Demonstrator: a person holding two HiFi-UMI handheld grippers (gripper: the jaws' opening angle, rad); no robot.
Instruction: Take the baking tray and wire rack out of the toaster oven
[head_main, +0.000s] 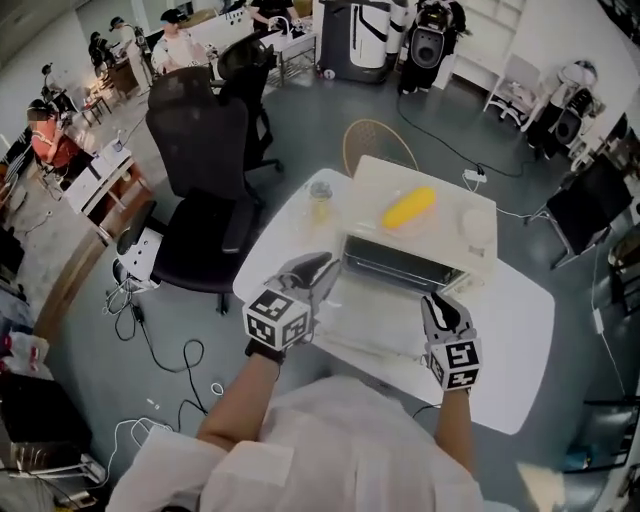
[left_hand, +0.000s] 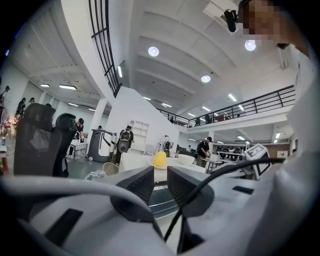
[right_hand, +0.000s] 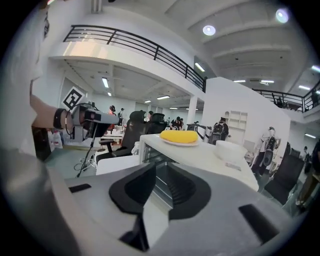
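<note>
The hall is bright, lit evenly from above by round white ceiling lamps (left_hand: 153, 51) and long strip lights (right_hand: 105, 82), so the shadows are soft. All views bend strongly at the edges, and both gripper views have black corners and a blurred near foreground. The white rectangular table top (head_main: 520, 330) glares a little.

- A white, round-cornered table (head_main: 520, 330) stands on the grey floor (head_main: 300, 120).
- A cream toaster oven (head_main: 450, 250) sits on it, door open.
- A clear glass (head_main: 320, 200) stands just beside the oven.
</note>
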